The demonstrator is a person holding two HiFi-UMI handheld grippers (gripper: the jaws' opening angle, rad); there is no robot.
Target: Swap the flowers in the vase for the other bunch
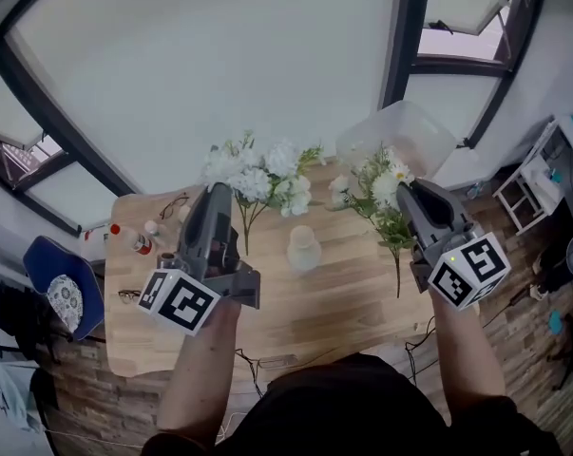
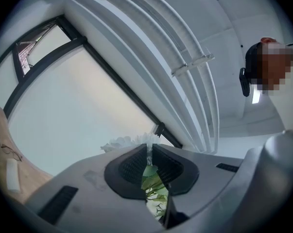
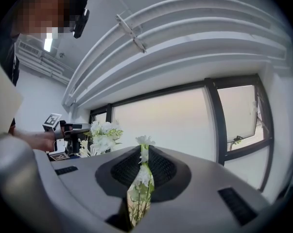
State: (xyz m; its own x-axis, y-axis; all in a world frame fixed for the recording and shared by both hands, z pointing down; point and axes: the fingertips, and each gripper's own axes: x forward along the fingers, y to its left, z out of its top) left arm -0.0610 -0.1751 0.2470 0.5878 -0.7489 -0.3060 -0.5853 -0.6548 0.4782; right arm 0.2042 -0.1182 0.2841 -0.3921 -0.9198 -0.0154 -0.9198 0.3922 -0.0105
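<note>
A small white vase (image 1: 304, 248) stands with nothing in it at the middle of the wooden table (image 1: 343, 302). My left gripper (image 1: 223, 191) is raised left of it, shut on a bunch of white flowers (image 1: 257, 173) whose stems hang down. In the left gripper view the jaws (image 2: 148, 147) pinch green leaves and white blooms (image 2: 152, 178). My right gripper (image 1: 401, 191) is right of the vase, shut on a daisy bunch (image 1: 378, 196) with a long stem. The right gripper view shows those flowers (image 3: 141, 181) between its jaws (image 3: 142, 152), and the left gripper's bunch (image 3: 101, 137) beyond.
Spectacles (image 1: 172, 204) and small red-capped bottles (image 1: 134, 240) lie at the table's left end. A clear plastic box (image 1: 400, 136) sits at the far right corner. A blue chair (image 1: 63, 288) stands to the left, and white shelving (image 1: 538, 174) to the right.
</note>
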